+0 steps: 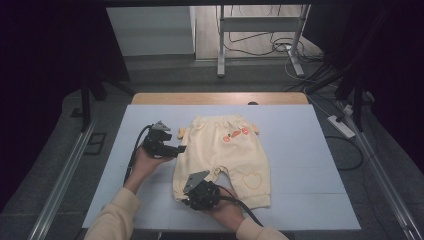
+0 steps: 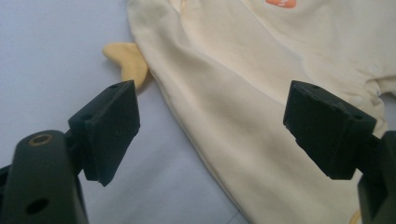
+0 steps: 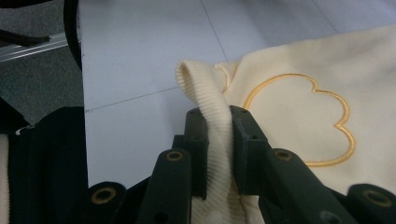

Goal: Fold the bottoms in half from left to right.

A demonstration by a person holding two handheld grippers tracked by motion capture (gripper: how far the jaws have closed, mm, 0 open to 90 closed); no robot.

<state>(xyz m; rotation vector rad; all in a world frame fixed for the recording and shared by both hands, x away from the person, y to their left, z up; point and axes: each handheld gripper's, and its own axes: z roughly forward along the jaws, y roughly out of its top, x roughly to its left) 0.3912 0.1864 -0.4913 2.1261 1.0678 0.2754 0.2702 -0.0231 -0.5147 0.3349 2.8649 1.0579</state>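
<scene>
Item: pale yellow baby trousers [image 1: 225, 155], lying flat mid-counter on the white counter [image 1: 300, 165], waistband toward the far edge, legs toward the person.

Right tongs [image 3: 217, 140]: clamped on the ribbed cuff [image 3: 205, 88] of one trouser leg; the cuff stands pinched between the jaws, w/ the embroidered outline shape [image 3: 303, 121] just beside it. In the high view the right tongs [image 1: 192, 192] sit at the near-left leg hem.

Left tongs [image 2: 210, 126]: jaws spread wide, holding nothing, hovering above the garment's side edge near a small yellow tab [image 2: 128, 60]. High view puts the left tongs [image 1: 177, 149] at the left side seam, approx. mid-length.

Risks (judgement):
- Right grip takes the cuff only. A quick lift could stretch the rib or let it slip out, since the bite looks shallow.
- Left tongs, if closed where they hover, may catch one fabric layer only, or miss the edge and nip the counter cover; result: a skewed, bunched fold.
- Pulling w/ one side held and the other free would drag the whole item across the counter.
- Cable from the right tongs trails near the hem; could snag the fabric.

Markings: orange motif [image 1: 236, 134] below the waistband, heart outline [image 1: 252, 181] on the right leg. No brand, label or legible writing found.
</scene>
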